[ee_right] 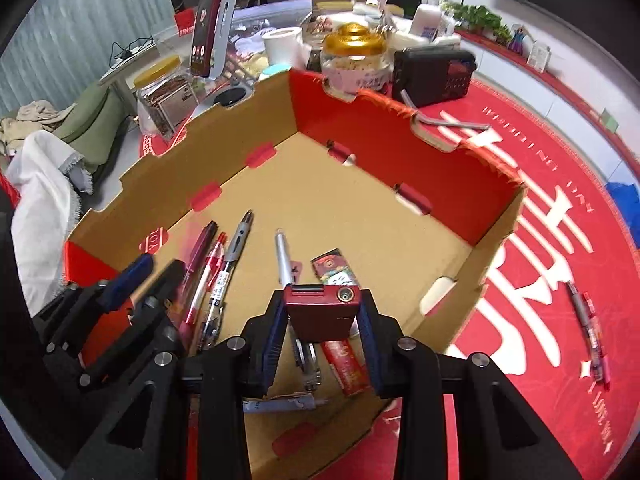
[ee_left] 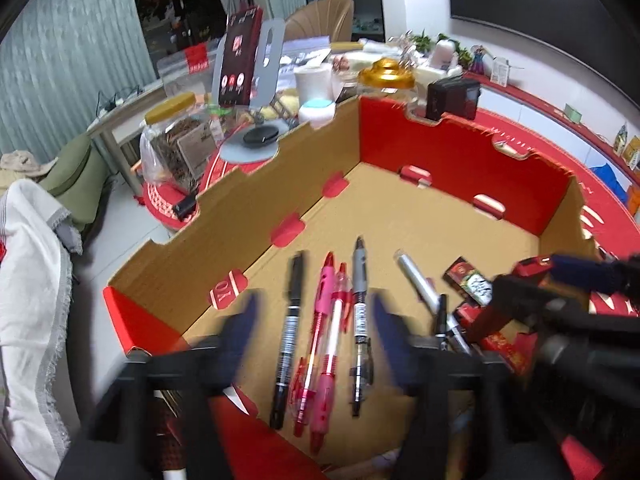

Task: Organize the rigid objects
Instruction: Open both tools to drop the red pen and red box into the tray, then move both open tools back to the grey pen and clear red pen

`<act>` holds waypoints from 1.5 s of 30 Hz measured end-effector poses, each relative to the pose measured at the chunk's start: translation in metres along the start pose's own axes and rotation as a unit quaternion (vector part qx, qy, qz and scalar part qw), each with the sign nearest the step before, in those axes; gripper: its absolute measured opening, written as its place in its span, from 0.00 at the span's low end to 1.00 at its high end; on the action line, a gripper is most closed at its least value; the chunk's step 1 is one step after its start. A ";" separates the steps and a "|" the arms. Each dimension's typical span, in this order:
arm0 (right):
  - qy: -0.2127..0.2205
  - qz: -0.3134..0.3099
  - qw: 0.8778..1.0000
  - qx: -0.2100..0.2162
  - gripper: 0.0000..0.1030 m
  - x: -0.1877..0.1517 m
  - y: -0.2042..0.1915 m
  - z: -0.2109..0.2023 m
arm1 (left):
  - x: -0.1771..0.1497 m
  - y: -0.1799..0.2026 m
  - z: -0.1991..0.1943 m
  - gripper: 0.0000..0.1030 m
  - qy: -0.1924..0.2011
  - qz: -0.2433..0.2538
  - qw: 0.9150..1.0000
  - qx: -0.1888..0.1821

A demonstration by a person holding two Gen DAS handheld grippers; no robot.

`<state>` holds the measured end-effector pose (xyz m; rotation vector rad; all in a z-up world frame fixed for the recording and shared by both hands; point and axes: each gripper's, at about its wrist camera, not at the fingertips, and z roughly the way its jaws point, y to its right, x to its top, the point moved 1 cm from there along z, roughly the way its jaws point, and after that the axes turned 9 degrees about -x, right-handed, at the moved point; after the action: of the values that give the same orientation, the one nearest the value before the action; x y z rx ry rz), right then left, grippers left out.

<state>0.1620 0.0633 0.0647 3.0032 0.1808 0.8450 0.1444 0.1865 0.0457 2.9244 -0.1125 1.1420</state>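
With my left fingers [ee_left: 316, 340] spread wide and empty over the pens [ee_left: 324, 336] lined up low in the cardboard box [ee_right: 360, 216], my right fingers [ee_right: 322, 320] loosely bracket the red lighter [ee_right: 320, 312] at lower centre, which I judge still needs setting down beside the packets.

The box [ee_right: 248, 128] is plain matt corrugated cardboard inside, with a smoother red print on some walls. The pens [ee_left: 320, 332] look like glossy plastic, one silver pen [ee_right: 282, 254] maybe metal, hard to say through the blur. The red lighter [ee_right: 322, 312] has a satin metallic sheen, and the tablecloth [ee_right: 540, 216] looks smooth and slightly shiny.
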 end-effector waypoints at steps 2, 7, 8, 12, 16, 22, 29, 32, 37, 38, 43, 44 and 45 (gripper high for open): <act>0.037 0.002 0.999 0.005 0.88 0.001 0.003 -0.016 | 0.000 0.003 -0.006 0.82 0.012 0.011 1.000 0.007; 0.052 0.012 0.999 0.010 0.88 0.000 0.015 -0.038 | 0.001 0.000 -0.019 1.00 0.024 0.006 1.000 0.013; 0.051 0.024 0.998 0.018 0.88 -0.004 0.023 -0.043 | 0.002 -0.003 -0.022 1.00 0.027 -0.002 1.000 0.007; 0.042 0.064 0.997 0.032 0.88 -0.020 0.048 -0.054 | 0.004 -0.008 -0.039 1.00 0.033 -0.041 0.997 -0.051; 0.033 0.117 0.991 0.048 0.88 -0.052 0.083 -0.068 | 0.000 0.007 -0.065 1.00 0.050 -0.048 0.994 -0.088; -0.016 0.194 0.980 0.043 0.88 -0.127 0.138 -0.073 | -0.017 0.070 -0.111 1.00 0.077 0.003 0.986 -0.146; -0.075 0.218 0.972 -0.040 0.88 -0.204 0.192 -0.066 | -0.049 0.159 -0.129 1.00 0.057 0.085 0.974 -0.204; -0.106 0.237 0.964 -0.062 0.88 -0.232 0.217 -0.062 | -0.066 0.189 -0.117 1.00 0.016 0.100 0.972 -0.213; -0.104 0.266 0.956 -0.068 0.88 -0.260 0.245 -0.070 | -0.075 0.220 -0.092 1.00 -0.033 0.093 0.973 -0.209; -0.099 0.272 0.955 -0.070 0.88 -0.264 0.249 -0.073 | -0.075 0.223 -0.090 1.00 -0.036 0.090 0.974 -0.205; -0.075 0.287 0.952 -0.074 0.88 -0.279 0.265 -0.086 | -0.049 0.255 -0.057 1.00 -0.054 0.058 0.978 -0.192; -0.067 0.288 0.952 -0.075 0.88 -0.279 0.267 -0.090 | -0.045 0.263 -0.052 1.00 -0.055 0.057 0.979 -0.189; -0.060 0.286 0.953 -0.076 0.88 -0.279 0.268 -0.092 | -0.041 0.272 -0.045 1.00 -0.055 0.054 0.979 -0.188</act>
<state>-0.0936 -0.2370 0.0110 2.9649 -0.7527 0.6464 0.0659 -0.0812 0.0436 2.6652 -0.4410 0.8534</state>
